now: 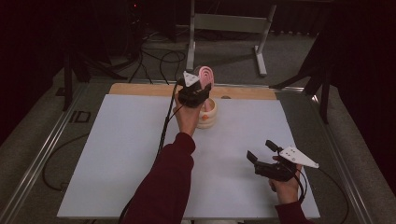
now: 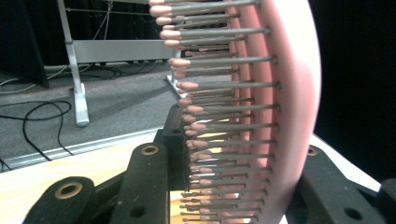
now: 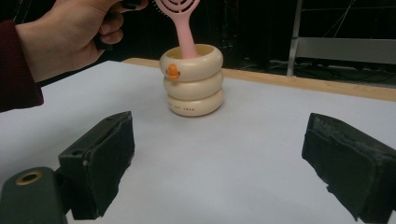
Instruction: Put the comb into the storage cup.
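While clamping the pink hairbrush [image 1: 206,74], left hand-held gripper [image 1: 200,87] overhangs cup [image 3: 192,80].

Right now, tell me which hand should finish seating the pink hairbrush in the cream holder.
Left. Its tool already grips the pink hairbrush by the head, with the handle down inside the cream holder. The right tool is open, holds nothing, and sits well short of the holder, near the table's front edge.

A lab or studio: black curtains [image 1: 28,56], floor cables [image 1: 159,58], a metal stand [image 1: 229,23] beyond the table [image 1: 116,149].
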`<state>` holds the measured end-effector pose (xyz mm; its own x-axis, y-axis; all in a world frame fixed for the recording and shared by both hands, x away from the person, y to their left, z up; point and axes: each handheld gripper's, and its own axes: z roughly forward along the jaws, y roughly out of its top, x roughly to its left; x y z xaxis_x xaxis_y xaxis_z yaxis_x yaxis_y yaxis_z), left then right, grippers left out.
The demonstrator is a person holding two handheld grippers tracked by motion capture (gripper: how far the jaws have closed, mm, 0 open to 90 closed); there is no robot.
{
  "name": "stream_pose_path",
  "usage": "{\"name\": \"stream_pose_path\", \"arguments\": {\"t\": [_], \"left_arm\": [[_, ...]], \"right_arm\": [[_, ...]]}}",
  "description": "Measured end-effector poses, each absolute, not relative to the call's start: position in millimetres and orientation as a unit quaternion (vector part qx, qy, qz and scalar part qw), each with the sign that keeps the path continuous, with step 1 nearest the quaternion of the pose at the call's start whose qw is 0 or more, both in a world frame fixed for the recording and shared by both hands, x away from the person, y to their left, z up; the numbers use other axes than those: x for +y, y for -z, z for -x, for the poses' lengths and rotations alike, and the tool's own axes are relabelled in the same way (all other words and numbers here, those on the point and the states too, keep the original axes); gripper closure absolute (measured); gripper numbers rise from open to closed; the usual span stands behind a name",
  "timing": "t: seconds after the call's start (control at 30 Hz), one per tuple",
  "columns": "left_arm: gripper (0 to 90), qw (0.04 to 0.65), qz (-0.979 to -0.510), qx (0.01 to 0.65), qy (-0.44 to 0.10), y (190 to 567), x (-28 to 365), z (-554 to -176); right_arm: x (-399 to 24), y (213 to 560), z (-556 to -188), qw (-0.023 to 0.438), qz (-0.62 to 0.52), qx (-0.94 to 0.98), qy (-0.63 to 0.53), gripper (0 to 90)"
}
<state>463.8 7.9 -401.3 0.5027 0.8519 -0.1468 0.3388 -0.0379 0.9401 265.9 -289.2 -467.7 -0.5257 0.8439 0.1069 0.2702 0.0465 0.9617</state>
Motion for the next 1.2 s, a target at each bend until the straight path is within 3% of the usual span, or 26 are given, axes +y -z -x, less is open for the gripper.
{"name": "stream_pose_path", "arguments": {"t": [1.2], "left_arm": [[64.7,0.519,-0.683,0.455,-0.239,420.9,5.9,-468.9]], "right_arm": [[-289.5,469.3,-266.8,0.258,-0.416,0.674,-0.553,9.5]]}}
